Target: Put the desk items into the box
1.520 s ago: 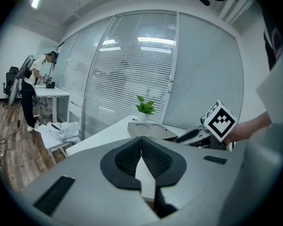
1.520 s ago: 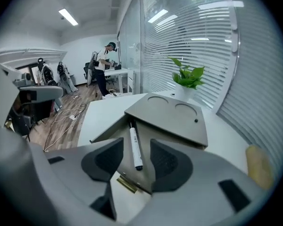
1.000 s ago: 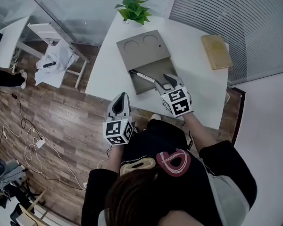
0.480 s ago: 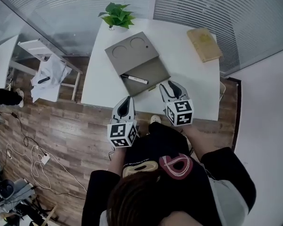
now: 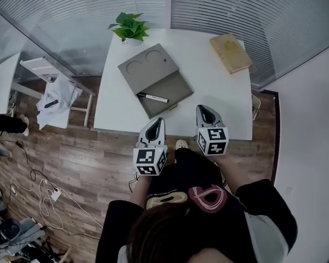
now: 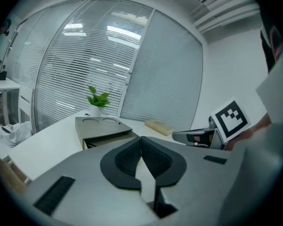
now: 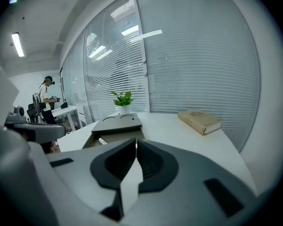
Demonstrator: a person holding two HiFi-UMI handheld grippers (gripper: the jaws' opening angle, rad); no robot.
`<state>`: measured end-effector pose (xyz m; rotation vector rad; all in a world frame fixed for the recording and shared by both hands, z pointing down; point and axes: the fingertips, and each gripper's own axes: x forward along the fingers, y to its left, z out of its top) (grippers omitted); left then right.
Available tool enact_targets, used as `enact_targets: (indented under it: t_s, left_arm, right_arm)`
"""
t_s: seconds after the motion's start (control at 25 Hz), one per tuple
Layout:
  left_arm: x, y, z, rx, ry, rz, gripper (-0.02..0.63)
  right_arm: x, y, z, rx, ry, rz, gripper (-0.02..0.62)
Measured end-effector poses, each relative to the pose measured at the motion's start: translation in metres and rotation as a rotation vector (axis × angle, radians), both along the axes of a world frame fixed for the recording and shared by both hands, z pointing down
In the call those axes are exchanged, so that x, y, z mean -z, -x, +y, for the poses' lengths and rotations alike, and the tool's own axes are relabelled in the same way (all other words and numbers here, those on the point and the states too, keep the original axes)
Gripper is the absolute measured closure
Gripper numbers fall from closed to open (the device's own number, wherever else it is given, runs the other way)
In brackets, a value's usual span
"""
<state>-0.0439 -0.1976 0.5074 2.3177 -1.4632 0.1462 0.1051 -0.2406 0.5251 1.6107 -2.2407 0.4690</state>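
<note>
The slim white marker pen (image 5: 152, 97) is lying in the open tray of the flat, matte grey box (image 5: 153, 70), centre frame, with its long axis running left to right and its right end slightly lower. You are holding the left gripper (image 5: 158, 120) closed and empty. The right gripper (image 5: 204, 108) has just been closing its jaws, with nothing between them.

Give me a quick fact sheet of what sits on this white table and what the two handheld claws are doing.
table: white
box: grey, two round recesses on top, near part open
pen: lying in the box's open part
plant: far edge, behind the box
book: far right corner, apart from the box
left gripper: at near table edge, jaws together, empty
right gripper: jaws have just been closing, now together, nothing between them
</note>
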Motion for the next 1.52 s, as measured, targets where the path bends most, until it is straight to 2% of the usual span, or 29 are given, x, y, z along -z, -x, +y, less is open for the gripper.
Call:
enact_targets:
  t_s: [0.28, 0.6, 1.52]
  left_arm:
    - [-0.001, -0.013, 0.002, -0.021, -0.001, -0.002, 0.588]
    - [0.002, -0.017, 0.004, -0.025, -0.011, -0.008, 0.588]
    - [-0.004, 0.003, 0.007, 0.003, -0.003, 0.000, 0.588]
  right_arm:
    - [0.004, -0.012, 0.004, -0.017, -0.019, -0.040, 0.586]
    - [0.002, -0.023, 0.011, -0.015, -0.027, 0.019, 0.588]
    - [0.000, 0.003, 0.011, 0.054, -0.046, 0.055, 0.588]
